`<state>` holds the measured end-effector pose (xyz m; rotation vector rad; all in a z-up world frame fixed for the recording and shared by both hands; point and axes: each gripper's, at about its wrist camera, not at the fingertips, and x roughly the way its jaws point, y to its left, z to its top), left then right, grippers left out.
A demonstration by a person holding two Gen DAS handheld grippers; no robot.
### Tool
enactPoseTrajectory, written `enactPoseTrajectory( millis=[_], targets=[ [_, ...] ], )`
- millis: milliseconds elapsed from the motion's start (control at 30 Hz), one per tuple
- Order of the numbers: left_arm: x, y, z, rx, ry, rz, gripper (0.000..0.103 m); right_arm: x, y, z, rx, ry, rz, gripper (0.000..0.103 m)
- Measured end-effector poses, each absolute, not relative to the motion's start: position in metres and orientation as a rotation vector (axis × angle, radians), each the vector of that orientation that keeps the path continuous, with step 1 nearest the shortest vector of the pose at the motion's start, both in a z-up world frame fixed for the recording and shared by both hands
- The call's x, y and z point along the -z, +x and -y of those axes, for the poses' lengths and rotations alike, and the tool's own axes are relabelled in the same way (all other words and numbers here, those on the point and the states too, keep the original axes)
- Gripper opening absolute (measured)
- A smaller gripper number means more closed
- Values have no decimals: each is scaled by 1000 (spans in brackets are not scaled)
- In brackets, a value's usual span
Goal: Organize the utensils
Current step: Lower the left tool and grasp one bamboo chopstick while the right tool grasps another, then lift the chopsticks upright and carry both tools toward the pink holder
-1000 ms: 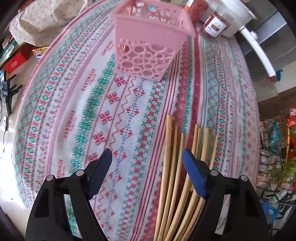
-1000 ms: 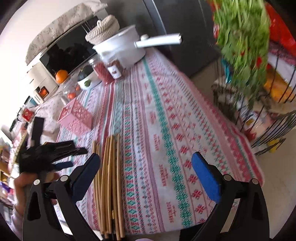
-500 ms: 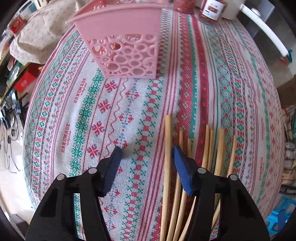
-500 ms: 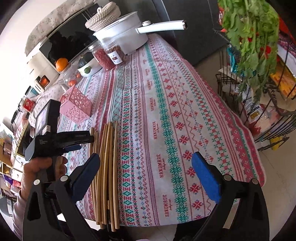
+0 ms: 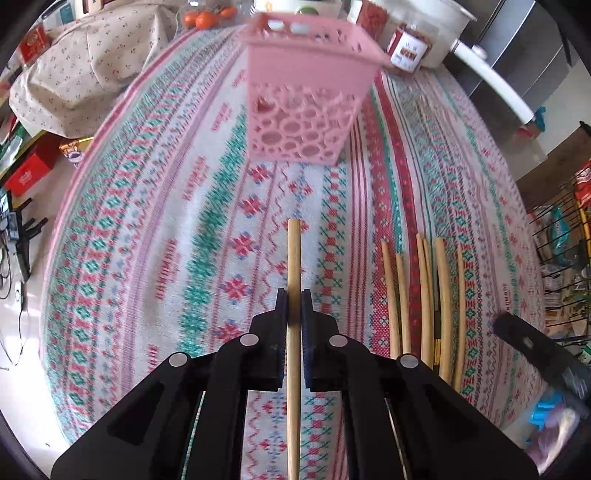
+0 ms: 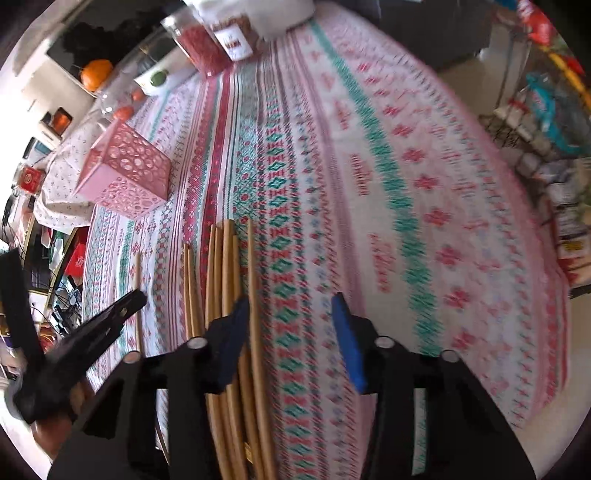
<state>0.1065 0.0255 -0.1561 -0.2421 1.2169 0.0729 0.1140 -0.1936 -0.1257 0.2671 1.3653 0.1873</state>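
Left wrist view: the left tongs [image 5: 294, 310] are pressed together on a single wooden chopstick [image 5: 294, 258], which runs straight out between the blue pads and ends short of the pink basket [image 5: 306, 96]. The basket stands upright farther along the surface [image 5: 147, 229], which is covered by a cloth patterned in red, green and white. The remaining chopsticks [image 5: 424, 295] lie side by side on the cloth to the right, well apart from the pinched one. A black part of the right tongs [image 5: 535, 350] shows at the right edge. Jars [image 5: 408, 48] and a white pot [image 5: 447, 26] stand beyond the basket; oranges [image 5: 207, 16] sit at the far edge.

Right wrist view: the right tongs [image 6: 291, 336] are closing but still spread, pointing steeply down at the cloth. The bundle of chopsticks [image 6: 225, 280] lies under and beside the left pad, and the outermost stick [image 6: 255, 295] falls just inside the gap; neither pad presses on it. The left tongs [image 6: 125, 302] appear at lower left, held in a hand [image 6: 55, 424], with the single chopstick [image 6: 138, 273] in their tip. The pink basket [image 6: 125, 177] stands up and to the left of the bundle, clear of it. The picture is blurred.
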Motion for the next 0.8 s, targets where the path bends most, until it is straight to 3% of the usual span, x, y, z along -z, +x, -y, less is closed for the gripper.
enactPoseTrajectory(
  millis=[67,333,567,800],
  targets=[
    [151,104,-35,-57,-263,-1207,6,133,123,186,-175,266,-1401,35],
    [120,107,-80,-42,-304,-1194,6,148,136,163,-150,253,-1437,32],
    [118,103,-83,-43,-319,-1195,6,150,134,140,-119,129,-1385,6],
    [99,86,-88,27,-367,-1069,6,132,116,160,-151,231,-1256,6]
  ],
)
